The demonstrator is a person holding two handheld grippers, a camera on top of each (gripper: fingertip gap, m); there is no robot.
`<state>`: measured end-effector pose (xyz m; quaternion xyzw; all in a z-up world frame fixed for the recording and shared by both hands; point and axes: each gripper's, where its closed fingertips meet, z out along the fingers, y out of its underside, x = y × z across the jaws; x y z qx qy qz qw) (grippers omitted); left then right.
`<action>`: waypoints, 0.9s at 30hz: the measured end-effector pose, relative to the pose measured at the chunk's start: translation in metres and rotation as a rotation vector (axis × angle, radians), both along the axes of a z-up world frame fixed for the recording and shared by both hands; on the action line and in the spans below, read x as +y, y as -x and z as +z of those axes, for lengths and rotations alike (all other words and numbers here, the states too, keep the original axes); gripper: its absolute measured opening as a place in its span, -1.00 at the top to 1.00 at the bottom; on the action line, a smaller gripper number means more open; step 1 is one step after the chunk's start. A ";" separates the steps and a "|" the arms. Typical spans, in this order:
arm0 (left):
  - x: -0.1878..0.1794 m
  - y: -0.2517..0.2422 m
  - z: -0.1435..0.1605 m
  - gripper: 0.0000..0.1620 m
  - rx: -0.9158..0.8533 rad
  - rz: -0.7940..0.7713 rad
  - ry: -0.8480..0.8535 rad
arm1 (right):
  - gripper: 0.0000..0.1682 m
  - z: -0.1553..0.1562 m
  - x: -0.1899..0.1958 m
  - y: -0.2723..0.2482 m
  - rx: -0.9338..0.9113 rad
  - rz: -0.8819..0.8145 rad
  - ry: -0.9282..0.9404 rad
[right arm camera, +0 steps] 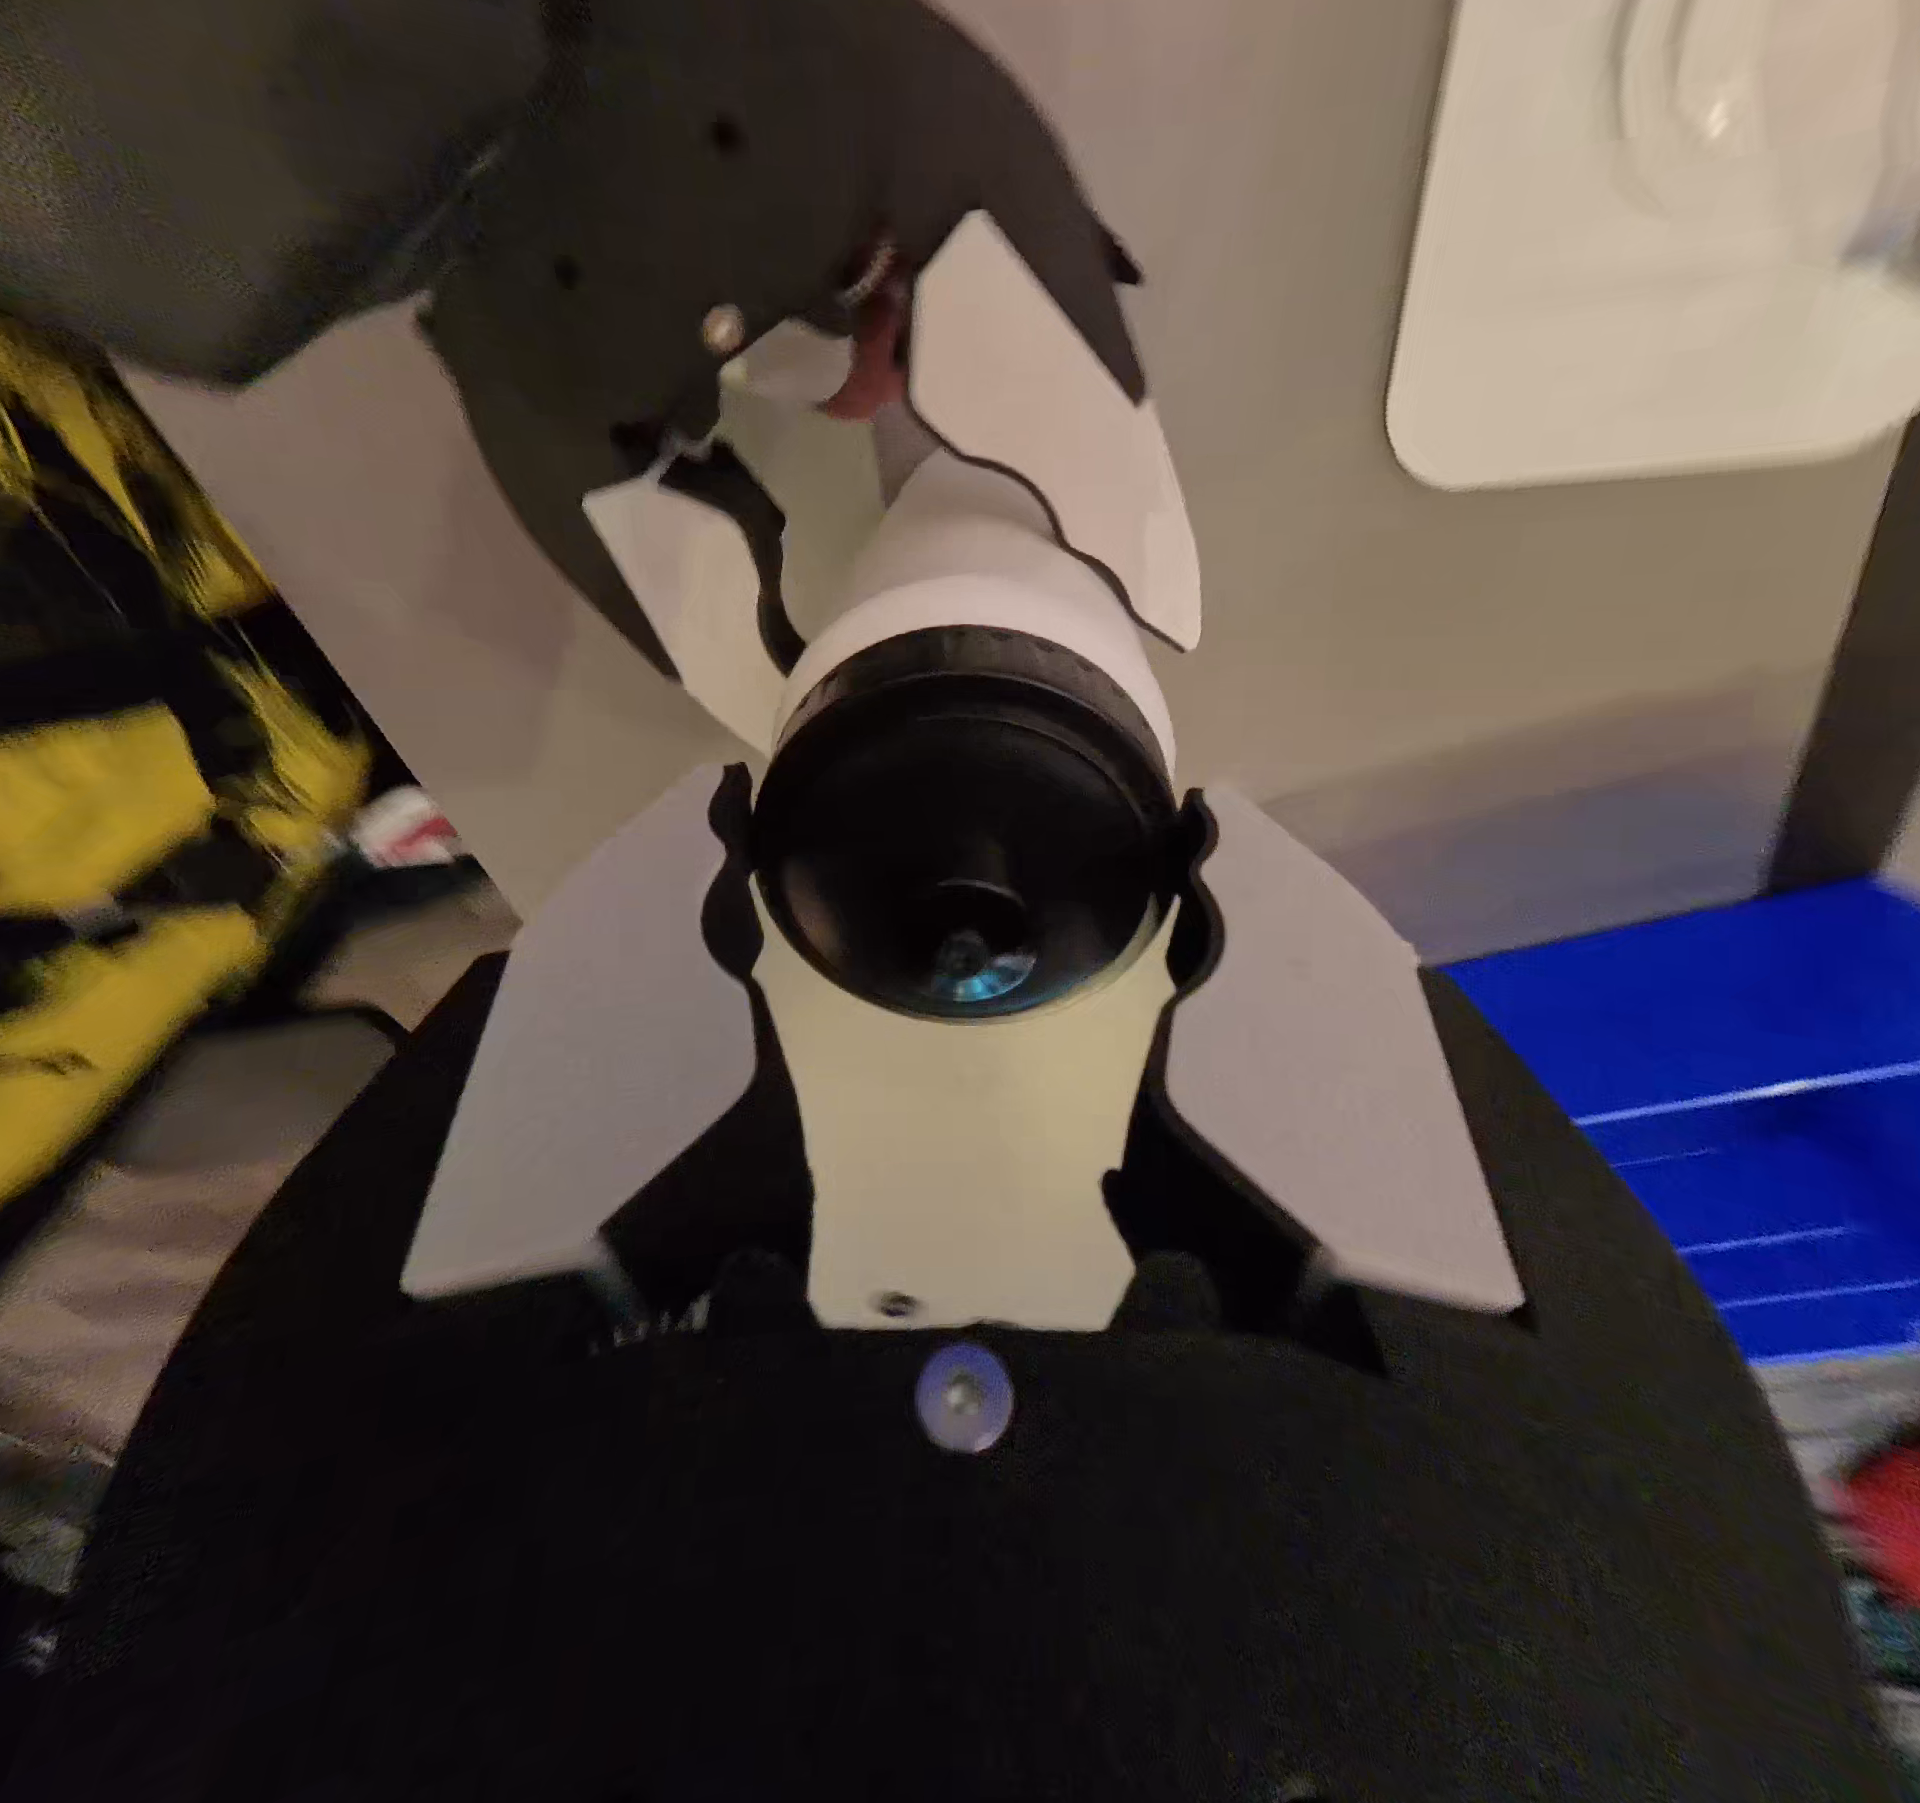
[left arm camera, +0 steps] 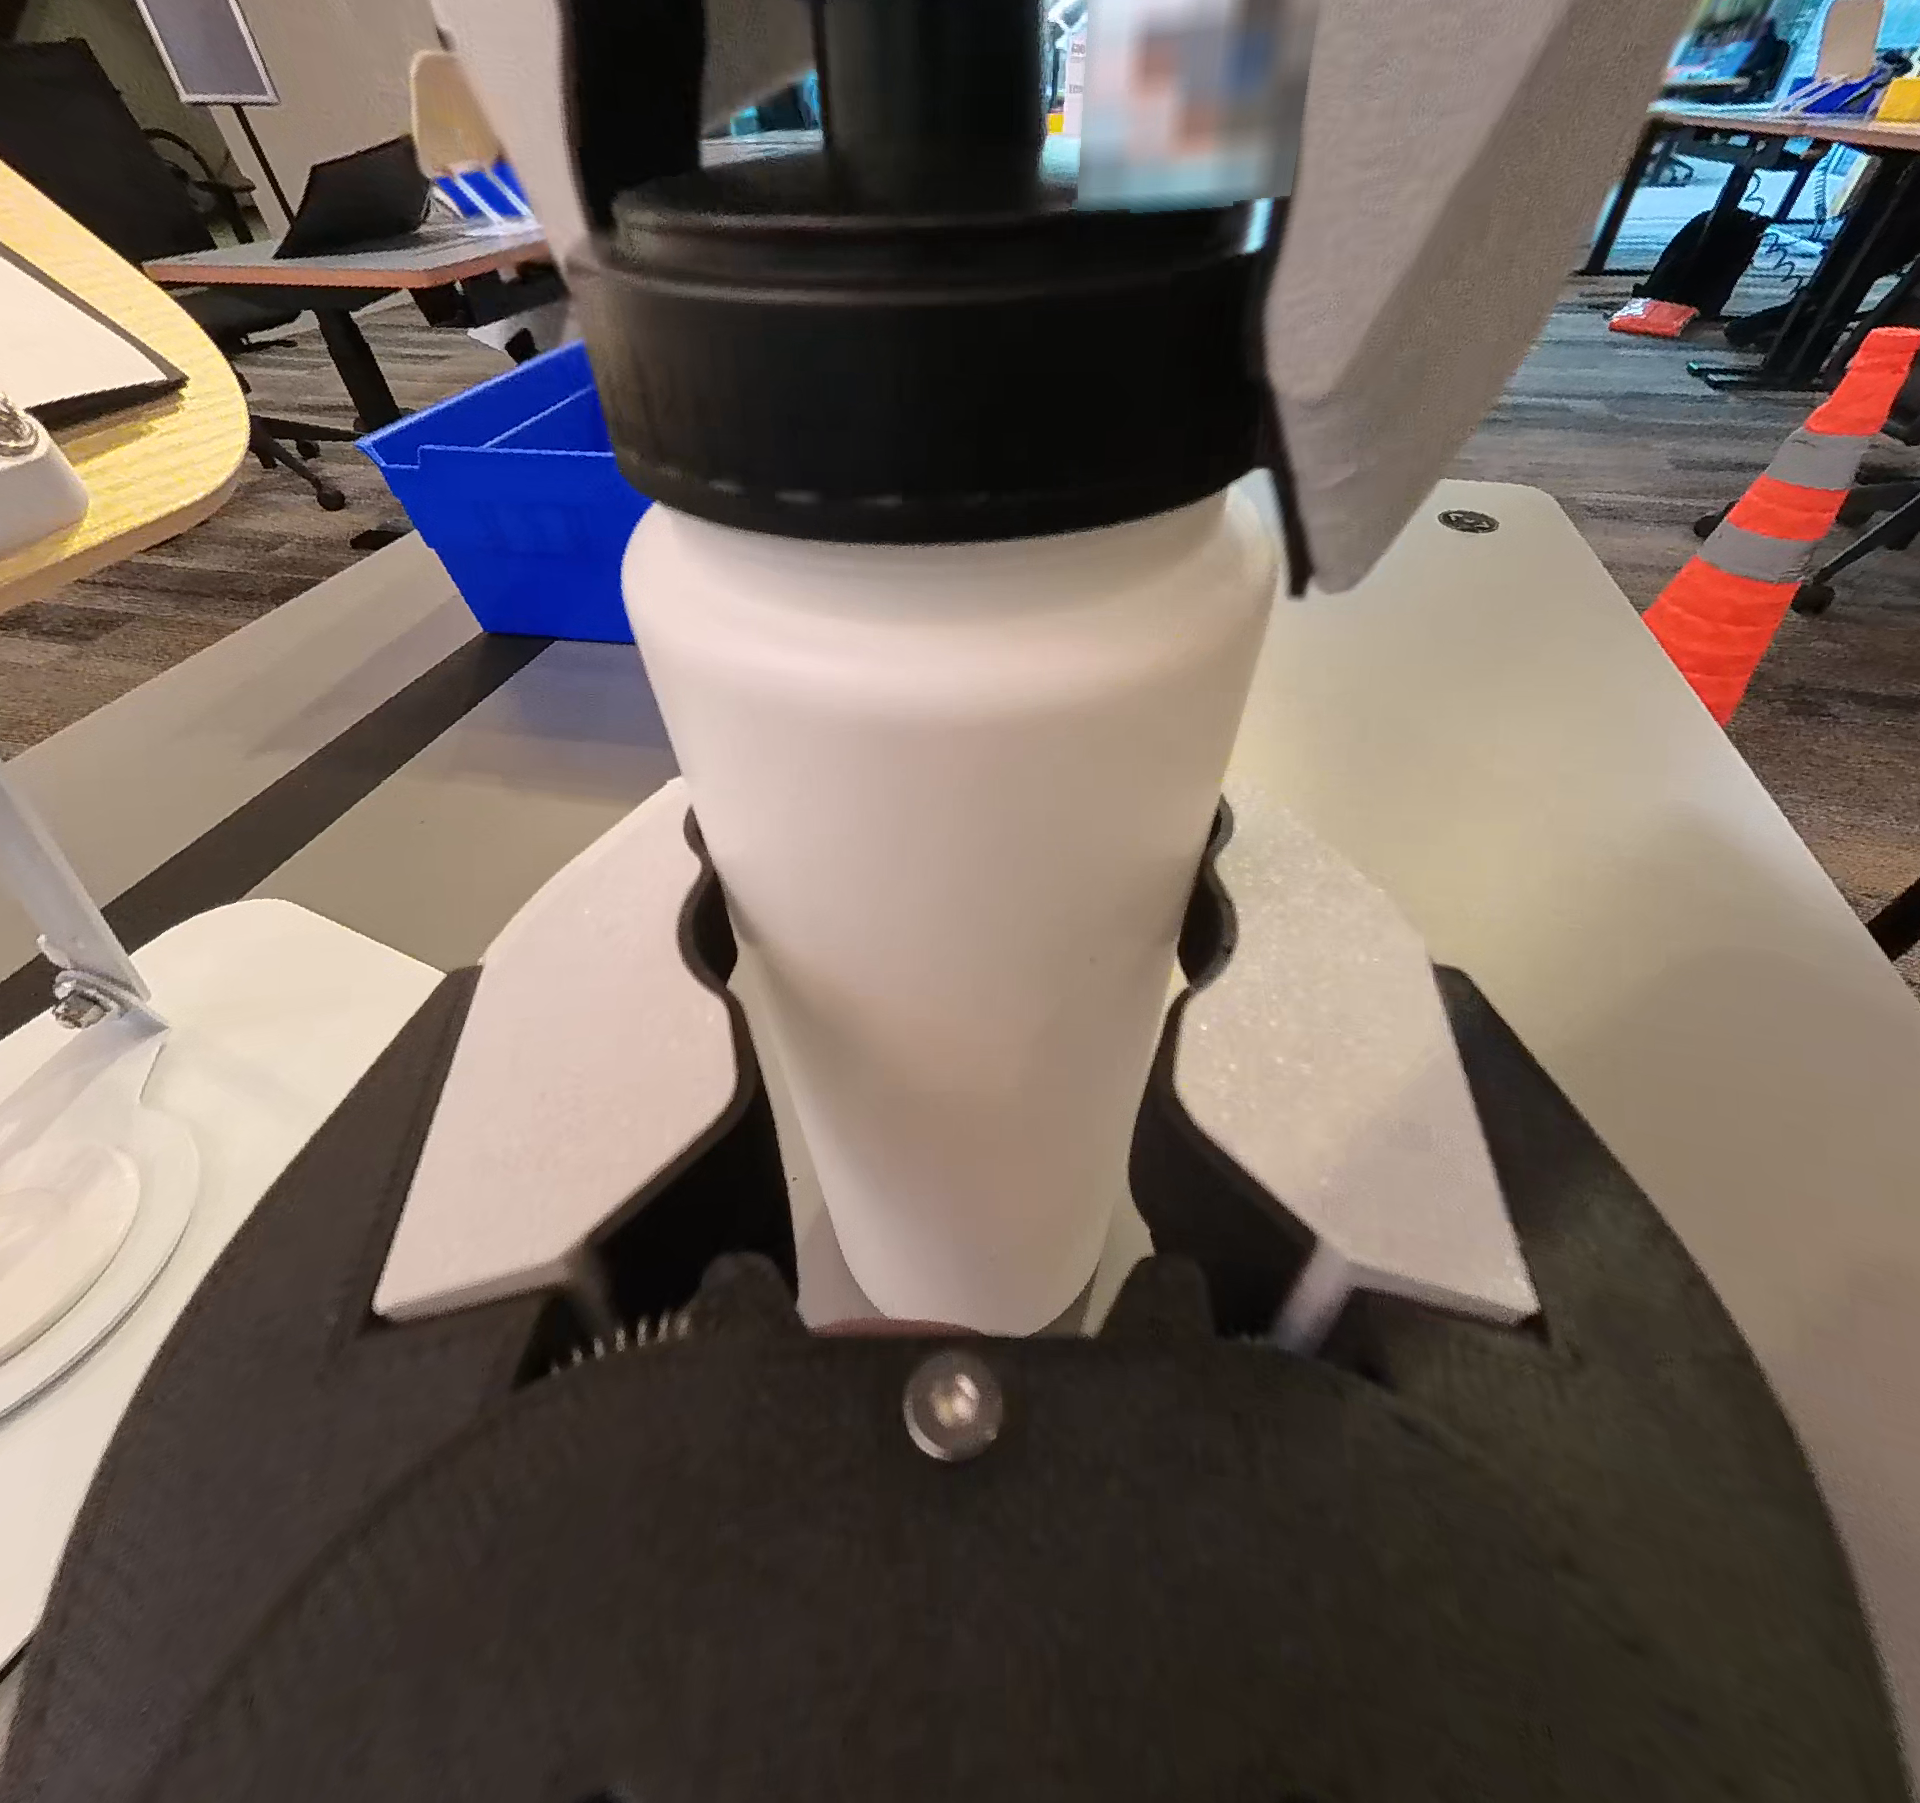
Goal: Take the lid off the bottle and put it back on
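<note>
A white bottle (left arm camera: 951,818) stands upright on the table with its black spouted lid (left arm camera: 925,382) sitting on its neck. My left gripper (left arm camera: 956,849) is shut on the bottle's body. The right gripper's grey fingers (left arm camera: 1434,247) come down from above and press both sides of the lid. In the right wrist view I look down on the lid (right arm camera: 961,870). My right gripper (right arm camera: 961,818) is shut on its rim. The bottle body (right arm camera: 966,590) shows behind it, held between the left gripper's fingers (right arm camera: 1049,423).
A blue bin (left arm camera: 499,506) sits beyond the table's far left edge and also shows in the right wrist view (right arm camera: 1714,1078). An orange cone (left arm camera: 1787,506) stands on the floor at right. A white stand base (left arm camera: 62,1182) lies on the white table (left arm camera: 1455,714) at left.
</note>
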<state>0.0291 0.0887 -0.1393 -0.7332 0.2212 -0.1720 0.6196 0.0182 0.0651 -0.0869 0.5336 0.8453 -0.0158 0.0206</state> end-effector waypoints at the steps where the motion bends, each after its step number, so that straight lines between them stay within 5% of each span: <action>1: 0.000 0.000 0.000 -0.05 0.001 -0.002 -0.001 | 0.07 0.000 -0.001 0.001 0.024 -0.080 0.008; 5: -0.001 0.000 0.000 -0.05 0.002 -0.001 -0.001 | 0.06 0.002 -0.002 0.002 0.065 -0.065 0.028; 10: -0.001 0.000 0.000 -0.05 0.002 -0.002 -0.002 | -0.26 0.011 0.011 0.005 0.088 0.312 -0.064; 15: -0.001 0.000 0.000 -0.05 -0.002 -0.002 -0.003 | 0.15 0.013 0.001 0.002 0.054 0.534 -0.046; 18: 0.000 0.002 0.000 -0.05 -0.004 0.003 0.001 | 0.15 0.013 0.002 0.003 0.024 0.410 -0.034; 23: 0.000 0.003 0.000 -0.05 -0.001 0.005 -0.002 | 0.15 0.012 0.001 0.007 0.064 -0.061 -0.008; 27: -0.001 0.002 0.000 -0.05 0.004 0.005 -0.003 | 0.15 0.011 0.001 0.005 0.088 -0.014 -0.008</action>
